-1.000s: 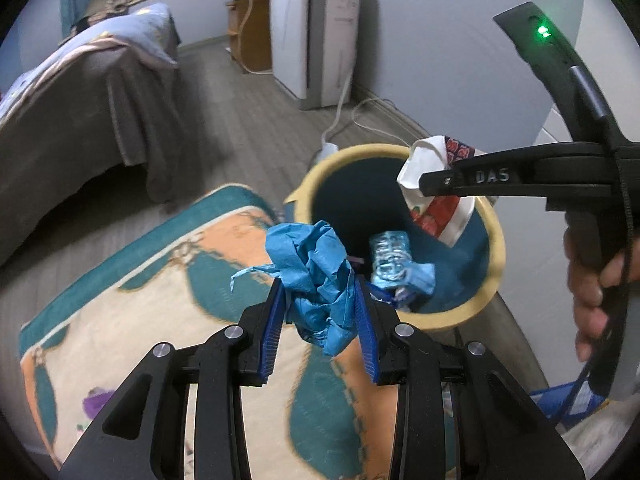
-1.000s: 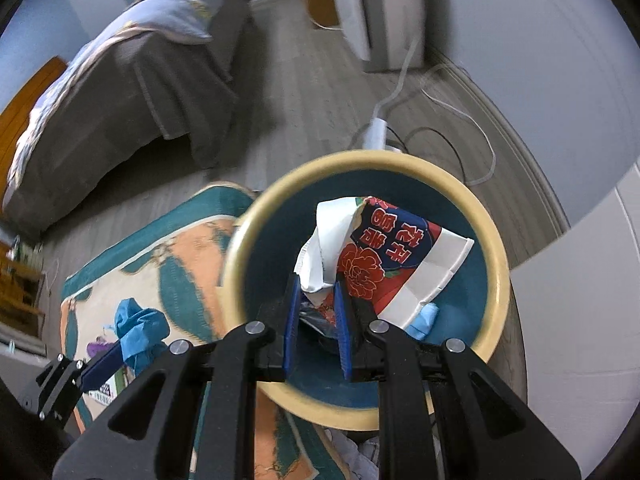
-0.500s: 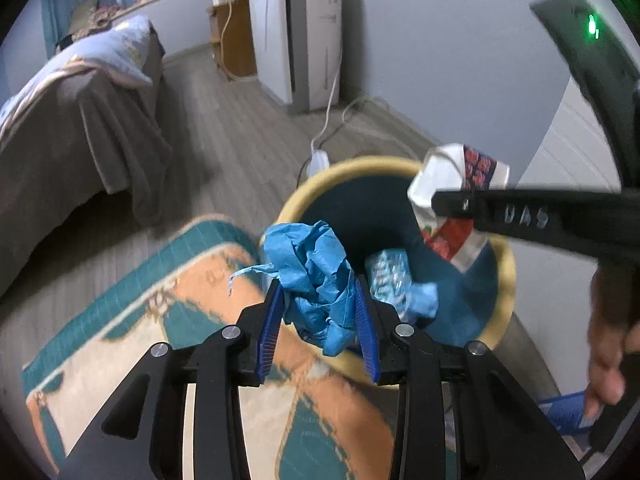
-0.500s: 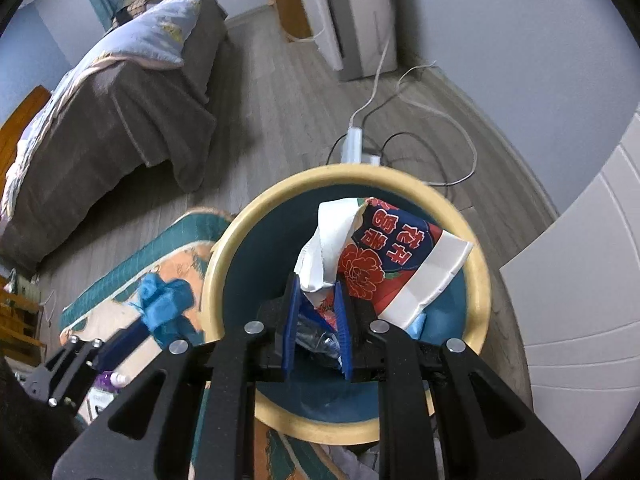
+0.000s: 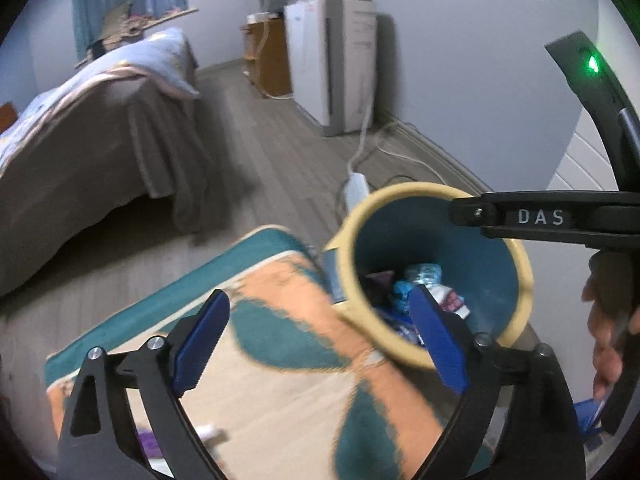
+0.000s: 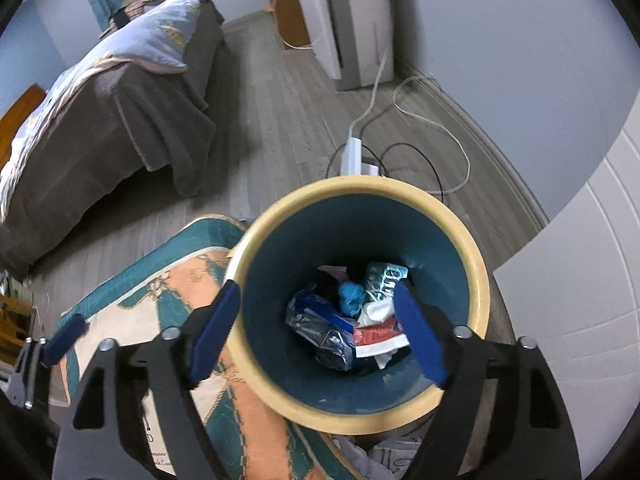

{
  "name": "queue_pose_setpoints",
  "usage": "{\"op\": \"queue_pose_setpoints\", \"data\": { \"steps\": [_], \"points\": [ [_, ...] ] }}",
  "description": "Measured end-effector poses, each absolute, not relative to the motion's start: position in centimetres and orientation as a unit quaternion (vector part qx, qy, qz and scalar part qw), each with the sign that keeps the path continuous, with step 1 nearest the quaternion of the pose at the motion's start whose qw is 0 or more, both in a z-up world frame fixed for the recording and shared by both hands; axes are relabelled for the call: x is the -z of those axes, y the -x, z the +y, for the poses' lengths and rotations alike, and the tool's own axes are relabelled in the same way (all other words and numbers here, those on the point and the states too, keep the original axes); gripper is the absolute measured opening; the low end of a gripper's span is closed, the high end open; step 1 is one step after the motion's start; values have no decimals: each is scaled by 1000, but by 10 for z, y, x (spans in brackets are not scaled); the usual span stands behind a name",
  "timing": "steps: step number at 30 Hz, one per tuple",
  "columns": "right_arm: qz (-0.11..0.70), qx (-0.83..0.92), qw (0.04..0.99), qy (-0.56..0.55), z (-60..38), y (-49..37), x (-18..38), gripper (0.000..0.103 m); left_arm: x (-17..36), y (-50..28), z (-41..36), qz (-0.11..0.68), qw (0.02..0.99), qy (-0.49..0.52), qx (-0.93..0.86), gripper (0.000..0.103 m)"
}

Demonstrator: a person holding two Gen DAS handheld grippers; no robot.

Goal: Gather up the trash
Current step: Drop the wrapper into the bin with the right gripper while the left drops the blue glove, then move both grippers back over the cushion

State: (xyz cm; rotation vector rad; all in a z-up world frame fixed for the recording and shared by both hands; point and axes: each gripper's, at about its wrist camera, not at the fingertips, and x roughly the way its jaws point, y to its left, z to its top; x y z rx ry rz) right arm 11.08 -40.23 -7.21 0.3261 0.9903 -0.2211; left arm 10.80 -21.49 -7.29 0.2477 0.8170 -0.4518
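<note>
A round bin with a yellow rim (image 6: 478, 276) and teal inside stands on the floor; it also shows in the left wrist view (image 5: 524, 272). Trash lies at its bottom: a red-and-white paper wrapper (image 6: 378, 336), a crumpled blue paper ball (image 6: 351, 295), a dark plastic bag (image 6: 320, 322) and a clear plastic piece (image 6: 384, 276). My right gripper (image 6: 318, 332) is open and empty directly above the bin. My left gripper (image 5: 318, 340) is open and empty over the rug at the bin's left rim. The right gripper's body (image 5: 560, 216) crosses the left wrist view.
A teal-and-orange rug (image 5: 280, 380) lies left of the bin. A bed (image 6: 100, 120) with a brown cover stands to the left. A white appliance (image 6: 352, 20), a power strip (image 6: 352, 156) and cables lie behind the bin. A white wall panel (image 6: 580, 300) is at right.
Both grippers have opened. The blue crumpled paper left the left gripper and the red-and-white wrapper left the right gripper; both now lie in the bin.
</note>
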Motion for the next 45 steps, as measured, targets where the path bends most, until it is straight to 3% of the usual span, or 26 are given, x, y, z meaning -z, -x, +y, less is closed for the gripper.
{"op": "queue_pose_setpoints", "data": {
  "steps": [3, 14, 22, 45],
  "points": [
    [472, 102, 864, -140, -386, -111, 66, 97, 63, -104, -180, 400, 890, -99, 194, 93],
    [486, 29, 872, -40, -275, -108, 52, 97, 24, -71, -47, 407, 909, -50, 77, 95],
    [502, -13, 865, 2, -212, -106, 56, 97, 48, -46, 22, 429, 903, -26, 25, 95],
    [511, -96, 853, 49, -124, -107, 85, 97, 56, -42, 93, 428, 904, -12, -2, 95]
  ]
}}
